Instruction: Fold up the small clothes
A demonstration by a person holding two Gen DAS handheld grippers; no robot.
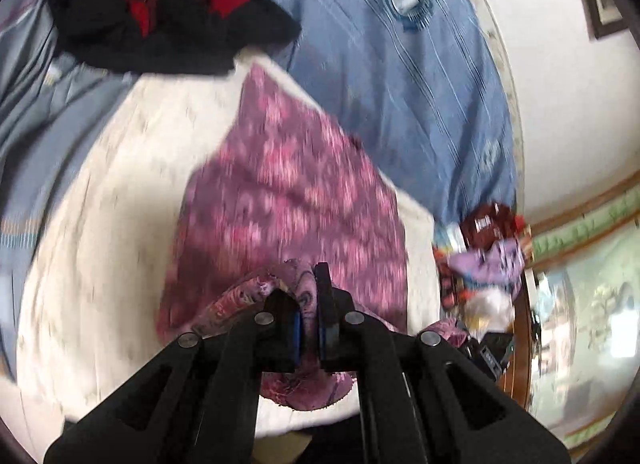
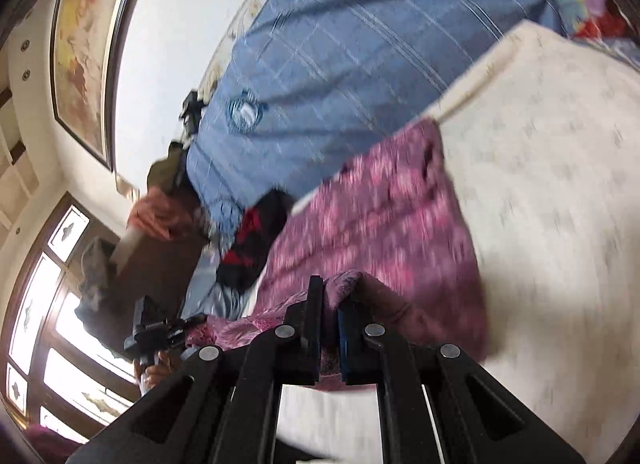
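Note:
A pink and purple patterned cloth (image 1: pixel 296 192) lies spread on a cream cloth-covered surface (image 1: pixel 100 204). My left gripper (image 1: pixel 308 304) is shut on the near edge of this patterned cloth, which bunches up between its fingers. In the right wrist view the same patterned cloth (image 2: pixel 384 216) lies on the cream surface (image 2: pixel 552 184), and my right gripper (image 2: pixel 330 304) is shut on another part of its near edge. The other hand-held gripper (image 2: pixel 160 328) shows at the left of the right wrist view. Both views are blurred by motion.
A black and red garment (image 1: pixel 160 16) lies at the far left, also seen in the right wrist view (image 2: pixel 252 240). A blue striped bedspread (image 1: pixel 380 64) lies beyond the cream surface. A pile of colourful items (image 1: pixel 484 256) sits at the right. A window (image 2: pixel 60 324) is at left.

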